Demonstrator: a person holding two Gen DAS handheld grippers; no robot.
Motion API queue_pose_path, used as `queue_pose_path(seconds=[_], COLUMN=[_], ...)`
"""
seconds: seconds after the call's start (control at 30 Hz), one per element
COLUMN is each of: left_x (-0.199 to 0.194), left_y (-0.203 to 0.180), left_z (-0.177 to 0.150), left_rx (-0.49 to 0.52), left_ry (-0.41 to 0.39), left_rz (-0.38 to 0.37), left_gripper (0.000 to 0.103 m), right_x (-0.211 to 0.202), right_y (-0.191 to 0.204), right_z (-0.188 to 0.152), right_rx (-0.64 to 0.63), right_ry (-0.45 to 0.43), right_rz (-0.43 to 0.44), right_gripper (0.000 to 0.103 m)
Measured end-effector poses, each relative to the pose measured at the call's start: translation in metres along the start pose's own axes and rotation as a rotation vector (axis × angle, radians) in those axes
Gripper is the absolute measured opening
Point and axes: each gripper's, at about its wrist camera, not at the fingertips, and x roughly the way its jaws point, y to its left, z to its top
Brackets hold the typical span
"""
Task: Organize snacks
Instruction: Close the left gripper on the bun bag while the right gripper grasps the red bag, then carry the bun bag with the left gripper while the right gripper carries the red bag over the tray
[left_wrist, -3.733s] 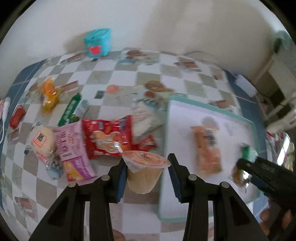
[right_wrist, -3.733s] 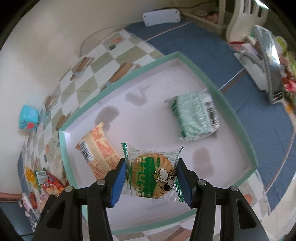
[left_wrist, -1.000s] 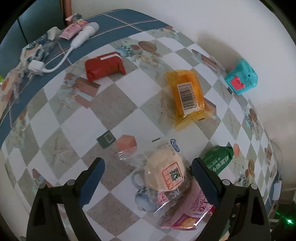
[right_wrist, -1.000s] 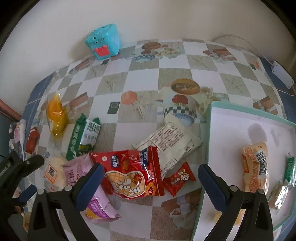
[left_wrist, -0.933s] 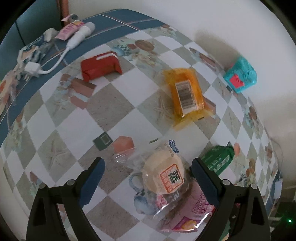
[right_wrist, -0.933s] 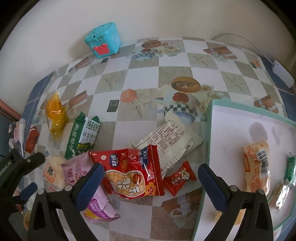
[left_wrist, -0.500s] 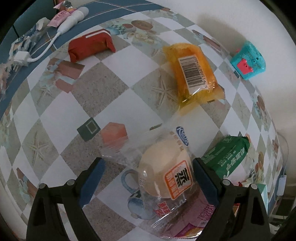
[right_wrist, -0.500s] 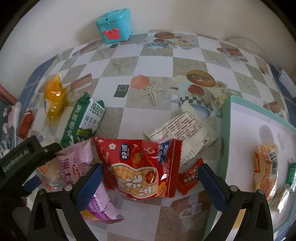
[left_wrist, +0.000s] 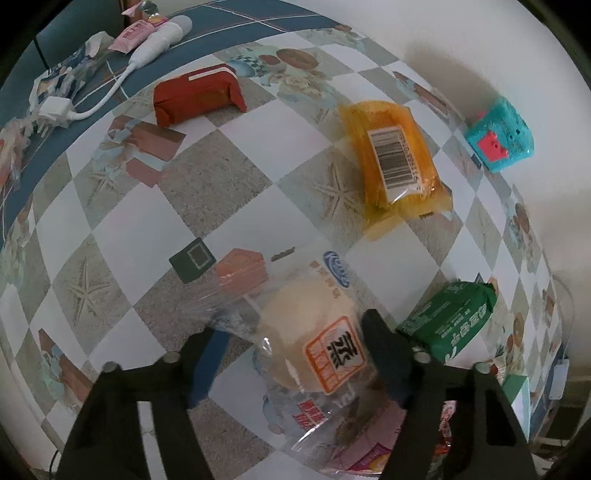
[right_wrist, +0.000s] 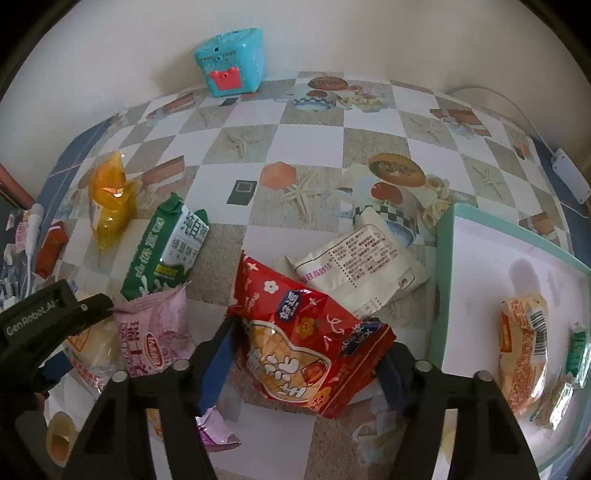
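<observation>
We've got both grippers down over the snack pile on the checkered tablecloth (left_wrist: 122, 206). Our left gripper (left_wrist: 291, 354) is closing its jaws round the clear-wrapped round bun (left_wrist: 314, 339) w/ the orange label; the right pad looks to be touching the wrap, the left pad (left_wrist: 210, 354) sits at the loose edge of the wrap w/ a gap to the bun itself, so we can't call it a firm pinch. The bun lies partly on top of a pink packet (right_wrist: 155, 332), and just right of it is the green biscuit pack (left_wrist: 450, 317). Further up the left view: orange pack (left_wrist: 395, 166) barcode up, red pouch (left_wrist: 195, 92), teal toy box (left_wrist: 498, 136) by the wall, white charger & cable (left_wrist: 107, 96) on the blue border. Our right gripper (right_wrist: 306, 362) is closing too, the red snack bag (right_wrist: 306, 339) between the jaws, both blue pads at the bag's sides and the bag tilted, its lower end raised towards the camera; whether the pads really press we can't tell for sure, but it looks bunched between them. Behind it lies a white packet (right_wrist: 362, 266), text side up, near the mint-rimmed tray (right_wrist: 443, 266). In the tray, at right: an orange-printed wrapped snack (right_wrist: 524, 350) and a small green pack (right_wrist: 576, 354). The left gripper's black body also shows at the right view's left edge.
</observation>
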Motion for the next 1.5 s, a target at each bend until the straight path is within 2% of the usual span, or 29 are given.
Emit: queue_pose_path(seconds=[0.17,0.47,0.67,0.73,0.83,0.93,1.1,1.23,1.5], left_x=[-0.001,-0.007,-0.003,-0.003,-0.008,-0.014,-0.047,-0.082,-0.117], left_y=[0.003,0.023,0.015,0.012,0.009,0.008,0.005,-0.007,-0.05], left_z=[0.001,0.002,0.0,-0.001,-0.001,-0.001,0.0,-0.008,-0.027], left_rx=[-0.01,-0.021,0.054,0.083,0.088,0.096,0.107,0.143,0.228], left_ry=[0.0,-0.005,-0.015,-0.025,-0.026,-0.031,-0.099,-0.157,-0.219], left_rz=[-0.001,0.063,0.126,0.139,0.101,0.087,0.047,-0.01,-0.091], left_gripper=[0.07,0.07,0.07,0.063,0.057,0.056,0.056,0.056,0.056], right_x=[-0.003,-0.003,-0.002,-0.002,-0.005,-0.015,-0.038,-0.062,-0.096], right_y=[-0.003,-0.019,-0.018,-0.018,-0.019,-0.021,-0.027,-0.038,-0.081], right_z=[0.0,0.001,0.001,0.0,0.001,0.003,0.008,0.01,0.006], right_rx=[0.008,0.059,0.06,0.061,0.063,0.071,0.097,0.131,0.25], right_ry=[-0.002,0.013,0.016,0.018,0.017,-0.002,-0.046,-0.088,-0.137], right_rz=[0.012,0.025,0.026,0.026,0.033,0.061,0.086,0.092,0.084], right_gripper=[0.065,0.065,0.065,0.065,0.064,0.063,0.063,0.063,0.063])
